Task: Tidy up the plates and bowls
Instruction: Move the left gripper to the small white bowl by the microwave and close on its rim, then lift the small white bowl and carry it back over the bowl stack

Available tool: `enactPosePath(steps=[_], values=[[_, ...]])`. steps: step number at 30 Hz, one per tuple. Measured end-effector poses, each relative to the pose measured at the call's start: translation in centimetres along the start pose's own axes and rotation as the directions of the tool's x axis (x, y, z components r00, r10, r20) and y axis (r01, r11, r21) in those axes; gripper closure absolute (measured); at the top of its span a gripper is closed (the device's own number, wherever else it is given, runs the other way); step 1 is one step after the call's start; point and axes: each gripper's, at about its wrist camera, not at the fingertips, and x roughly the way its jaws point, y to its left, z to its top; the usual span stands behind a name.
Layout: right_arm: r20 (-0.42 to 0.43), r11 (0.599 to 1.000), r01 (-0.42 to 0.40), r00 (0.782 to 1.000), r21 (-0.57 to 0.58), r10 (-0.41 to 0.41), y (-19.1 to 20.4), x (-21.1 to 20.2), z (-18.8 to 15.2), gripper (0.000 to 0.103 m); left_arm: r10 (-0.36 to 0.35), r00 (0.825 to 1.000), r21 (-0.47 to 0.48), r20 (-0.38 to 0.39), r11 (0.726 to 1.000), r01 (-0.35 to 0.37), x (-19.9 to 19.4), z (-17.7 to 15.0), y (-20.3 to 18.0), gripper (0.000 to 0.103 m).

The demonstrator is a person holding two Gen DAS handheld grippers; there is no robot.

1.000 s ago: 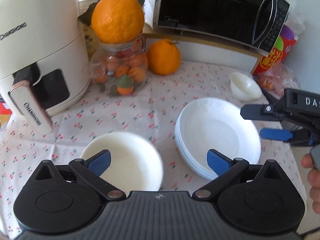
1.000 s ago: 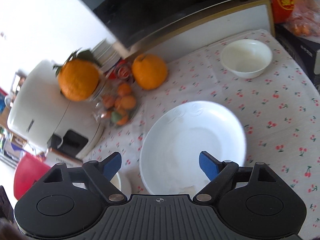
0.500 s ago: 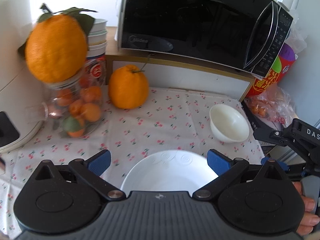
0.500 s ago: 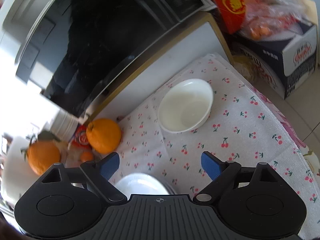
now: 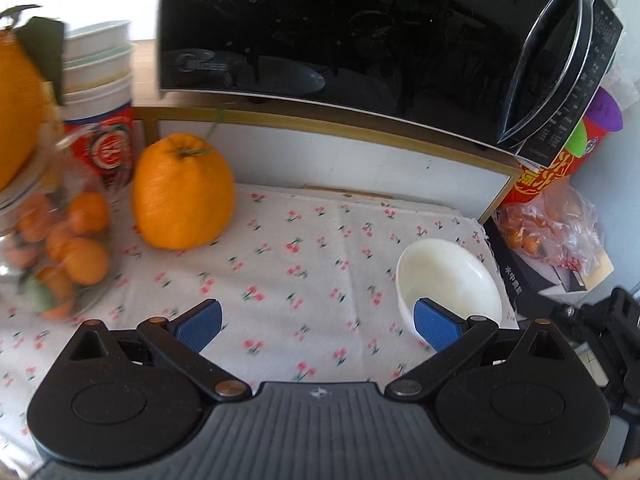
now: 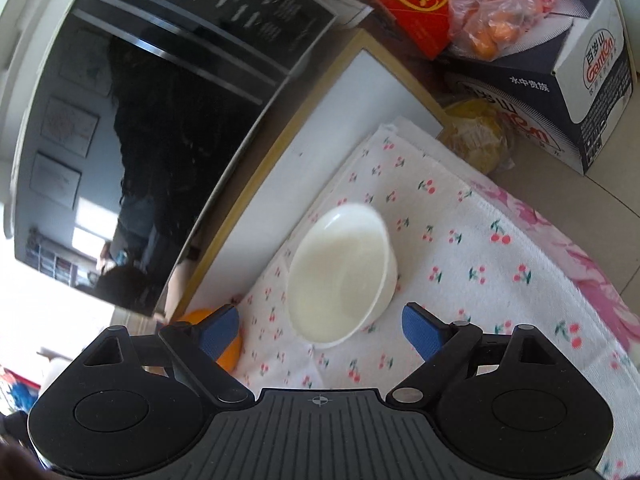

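Observation:
A small white bowl stands upright on the cherry-print cloth near its right edge; it also shows in the right wrist view. My right gripper is open and empty, just short of the bowl, with the bowl between the lines of its blue pads. My left gripper is open and empty above the cloth; its right pad overlaps the bowl's near rim in the view. The plate stack is out of view.
A black microwave sits on a shelf behind the cloth. A large orange and a glass jar of small oranges stand at the left. A boxed carton and a bag of oranges lie right of the cloth.
Both grippers have moved forward and right, from over the plate stack toward the small white bowl. The plates and the larger bowl have dropped out of view. Both stay open.

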Motion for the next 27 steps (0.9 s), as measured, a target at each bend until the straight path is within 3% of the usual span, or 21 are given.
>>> enactPosePath(steps=[5,9,15,27], values=[[0.022,0.998,-0.025,0.999,0.058,0.024,-1.6,0.9,0.8,0.013,-0.048,0.999,-0.04,0.01,0.998,0.048,2.2,0.5,-0.8,0.001],[0.023,0.994,-0.041,0.999,0.103,0.039,-2.4,1.9,1.0,0.021,-0.083,0.997,-0.082,0.01,0.993,0.083,3.7,0.7,-1.2,0.008],[0.015,0.989,-0.024,1.0,0.149,0.022,-3.3,3.3,1.0,0.037,-0.127,0.992,-0.145,-0.004,0.981,0.125,5.5,0.8,-1.8,0.024],[0.013,0.983,-0.013,1.0,0.182,0.01,-4.1,4.0,0.9,0.068,-0.173,0.985,-0.165,-0.024,0.972,0.167,7.1,0.8,-2.8,0.072]])
